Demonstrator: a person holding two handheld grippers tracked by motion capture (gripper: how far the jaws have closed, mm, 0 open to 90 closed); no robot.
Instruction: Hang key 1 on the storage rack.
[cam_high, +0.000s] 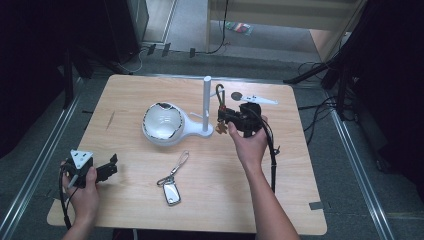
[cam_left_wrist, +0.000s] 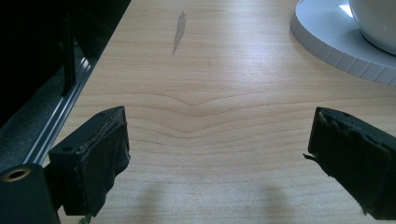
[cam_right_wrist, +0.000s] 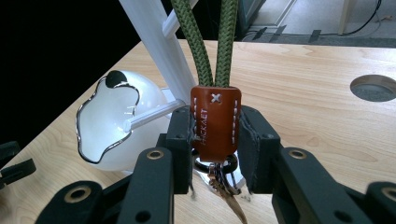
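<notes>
Gripping leather keychain tab (cam_right_wrist: 215, 122) in right claw (cam_right_wrist: 216, 140) | left claw (cam_left_wrist: 219, 158) wide open, nothing held | bowl (cam_high: 161, 121) (white) empty

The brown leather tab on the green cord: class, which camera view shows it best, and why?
The right gripper view: the brown leather tab sits close and sharp, clamped between the right tool's pads, stitching visible. The high view shows a tiny brownish speck. The left gripper view faces bare table.

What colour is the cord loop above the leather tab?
Olive green cord loop; clearest in the right gripper view.
</notes>
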